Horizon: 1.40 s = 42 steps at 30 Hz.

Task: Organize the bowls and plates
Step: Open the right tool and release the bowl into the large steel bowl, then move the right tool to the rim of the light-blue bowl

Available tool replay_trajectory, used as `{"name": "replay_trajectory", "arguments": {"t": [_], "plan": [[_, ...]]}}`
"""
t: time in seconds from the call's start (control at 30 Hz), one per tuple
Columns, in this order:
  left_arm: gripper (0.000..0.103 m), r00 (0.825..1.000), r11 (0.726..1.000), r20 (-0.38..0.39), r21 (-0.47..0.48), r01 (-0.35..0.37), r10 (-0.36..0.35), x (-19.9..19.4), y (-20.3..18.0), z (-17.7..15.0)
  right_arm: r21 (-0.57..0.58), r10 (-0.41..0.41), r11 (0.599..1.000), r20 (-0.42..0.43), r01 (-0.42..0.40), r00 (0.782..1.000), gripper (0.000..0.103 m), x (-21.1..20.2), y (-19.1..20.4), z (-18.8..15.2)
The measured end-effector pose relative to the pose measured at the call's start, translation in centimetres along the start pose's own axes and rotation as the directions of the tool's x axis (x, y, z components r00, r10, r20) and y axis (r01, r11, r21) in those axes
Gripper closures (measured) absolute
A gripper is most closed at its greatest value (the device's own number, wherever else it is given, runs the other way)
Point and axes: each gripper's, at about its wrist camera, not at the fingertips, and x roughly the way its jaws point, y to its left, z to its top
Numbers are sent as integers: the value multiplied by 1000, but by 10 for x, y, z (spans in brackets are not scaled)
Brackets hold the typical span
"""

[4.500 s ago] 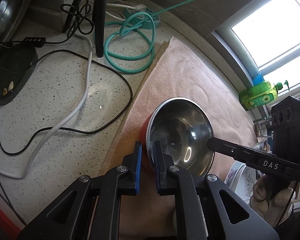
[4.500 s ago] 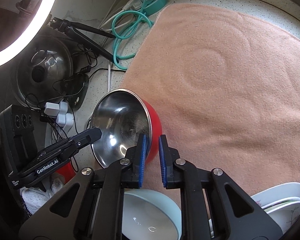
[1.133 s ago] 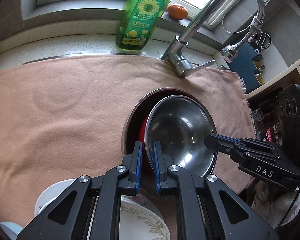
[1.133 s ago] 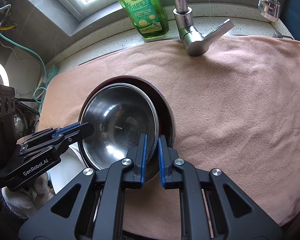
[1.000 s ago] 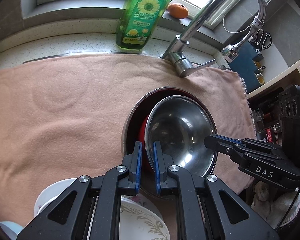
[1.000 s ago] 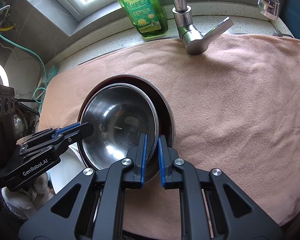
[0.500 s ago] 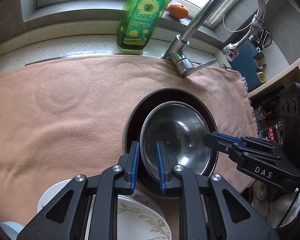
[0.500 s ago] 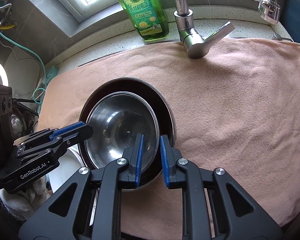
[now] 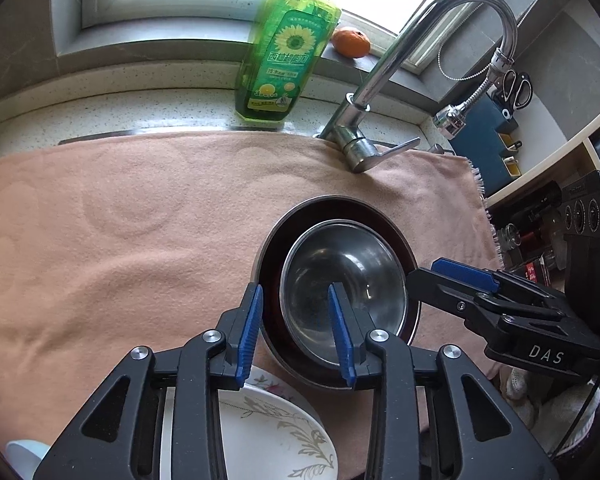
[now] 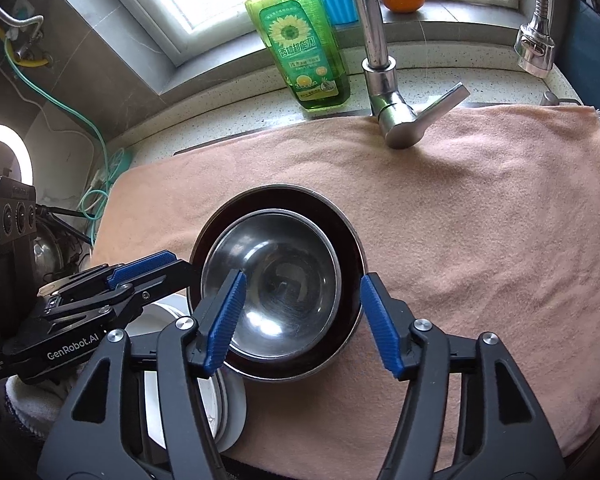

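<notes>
Right now both of my tongs are spread apart and grip nothing. My left tongs (image 9: 296,328) straddle the near rims of the two nested bowls: one blue pad (image 9: 250,332) sits outside the larger bowl (image 9: 270,280), the other over the inside of the smaller steel bowl (image 9: 342,280). That smaller steel bowl rests inside the larger, dark-lined one, shifted toward the near side so a crescent of the dark interior shows at the far side. My right tongs (image 10: 300,316) are wider open, with one pad over the small bowl's polished basin (image 10: 276,276) and the other just beyond the big bowl's rim (image 10: 354,240), touching neither as far as I can tell. Both bowls sit on a pinkish-brown towel (image 9: 120,220) spread over the counter (image 9: 140,108). From the left wrist view, a white plate with a grey leaf pattern (image 9: 268,428) lies under my left tongs, just beside the bowls; from the right wrist view a stack of white dishes (image 10: 220,400) lies at the bowls' left edge. Behind the towel stand a green bottle of dish soap with a sunflower label (image 9: 286,44) and a chrome faucet (image 9: 384,64), with an orange fruit (image 9: 351,42) on the window sill.
</notes>
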Motion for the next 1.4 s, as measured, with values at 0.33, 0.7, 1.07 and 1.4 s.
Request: {"name": "replay_trajectory", "arguments": {"t": [0.33,0.7,1.07,1.4], "plan": [[48,998,998,36,18,-57,56,-19,5,-8,6,7,1000,37,-7,999,28,-14,6,-2],[36,989,993,93,-22,-117,119,-53,26,-22,-14,51,999,58,-51,997,27,-22,31,-2],[36,975,975,131,-157,-157,178,-97,79,-52,-119,114,987,33,-109,993,27,-17,84,-8],[36,957,922,143,-334,-193,252,-138,136,-99,-237,187,952,-43,-192,981,27,1,143,-22]]}}
